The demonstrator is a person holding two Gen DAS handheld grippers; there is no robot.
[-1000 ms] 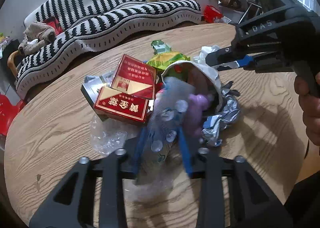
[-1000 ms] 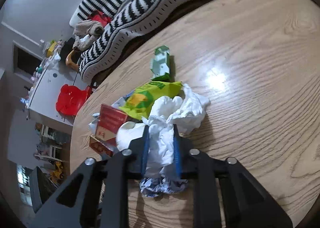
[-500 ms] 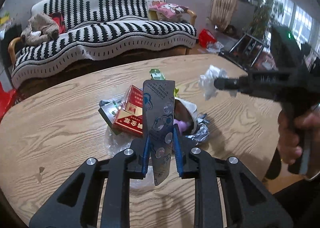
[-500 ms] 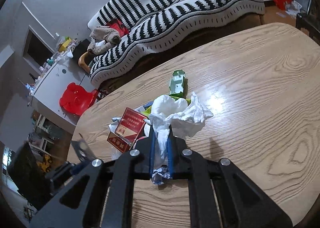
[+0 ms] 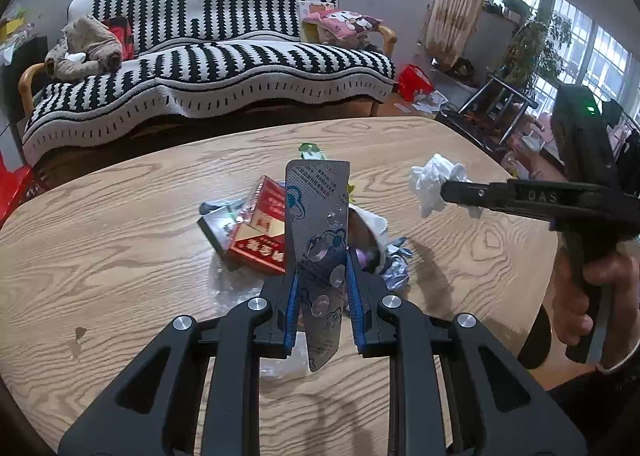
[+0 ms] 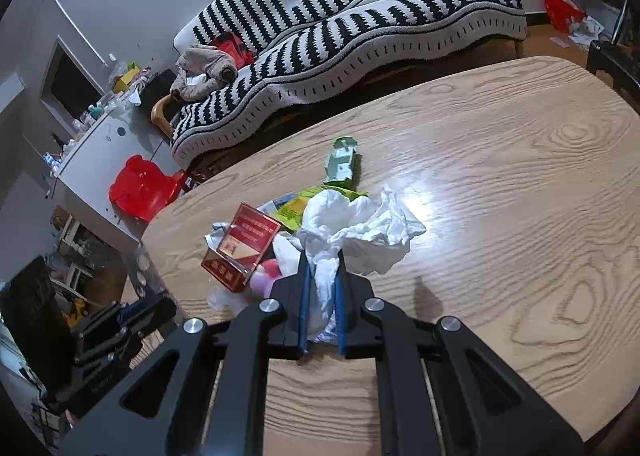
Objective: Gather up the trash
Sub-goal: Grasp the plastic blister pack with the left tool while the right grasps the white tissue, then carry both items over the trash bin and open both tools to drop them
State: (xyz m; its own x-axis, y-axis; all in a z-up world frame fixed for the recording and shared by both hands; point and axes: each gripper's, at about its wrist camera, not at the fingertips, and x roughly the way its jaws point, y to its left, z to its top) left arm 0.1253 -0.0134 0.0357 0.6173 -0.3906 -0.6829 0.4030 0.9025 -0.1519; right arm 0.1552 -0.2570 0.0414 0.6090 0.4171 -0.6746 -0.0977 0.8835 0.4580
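My left gripper [image 5: 320, 260] is shut on a silver blister pack [image 5: 318, 196], held upright above the trash pile. My right gripper [image 6: 322, 256] is shut on a crumpled white tissue [image 6: 360, 224], lifted off the table; from the left wrist the tissue [image 5: 432, 180] hangs at the right gripper's tip [image 5: 446, 189], with a hand on the grip. On the wooden table [image 5: 100, 236] lie a red cigarette box [image 5: 260, 232], crumpled foil [image 5: 394, 268], clear film [image 5: 236, 288], a yellow-green wrapper [image 6: 296, 208] and a small green carton [image 6: 342, 164].
A black-and-white striped sofa [image 5: 200, 56] stands beyond the table's far edge. A red stool [image 6: 140, 188] and a grey cabinet [image 6: 100, 152] are off the table's left side. The left gripper's body [image 6: 132, 316] shows at the table's left edge.
Both grippers have risen from the pile, the left with the blister pack and the right with the tissue. Both views rolled level; over the last half second little moved.
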